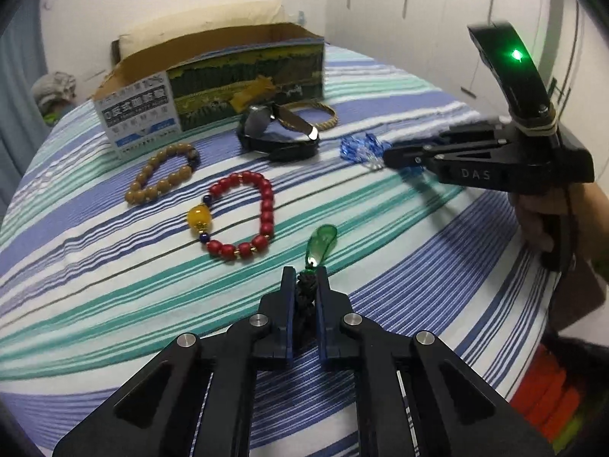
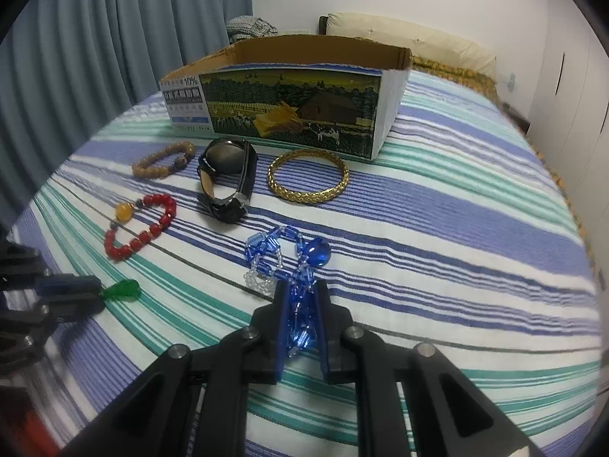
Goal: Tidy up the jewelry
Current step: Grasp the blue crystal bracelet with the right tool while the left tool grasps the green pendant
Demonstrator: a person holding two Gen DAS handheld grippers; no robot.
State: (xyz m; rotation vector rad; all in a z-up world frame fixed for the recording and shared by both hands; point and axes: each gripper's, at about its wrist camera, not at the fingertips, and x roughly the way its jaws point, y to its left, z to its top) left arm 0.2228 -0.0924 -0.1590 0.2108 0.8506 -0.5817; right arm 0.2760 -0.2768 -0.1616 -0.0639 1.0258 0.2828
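STEP: we judge both picks made, carry to box next | LEFT: left claw (image 1: 304, 272) closed on the dark cord of the green pendant (image 1: 322, 243), low over the bed (image 1: 418, 251) | RIGHT: right claw (image 2: 300, 285) clamped on the blue bead strand (image 2: 283, 255) | NEXT: lift clear, drop both over the rim | BOX: cardboard box (image 2: 289, 108) open-topped, contents hidden from us

3 bead bracelets (image 2: 141, 225), 1 gold bangle (image 2: 308, 175), 1 watch (image 2: 227, 179), 1 green pendant (image 1: 321, 243), 1 box (image 2: 289, 95).
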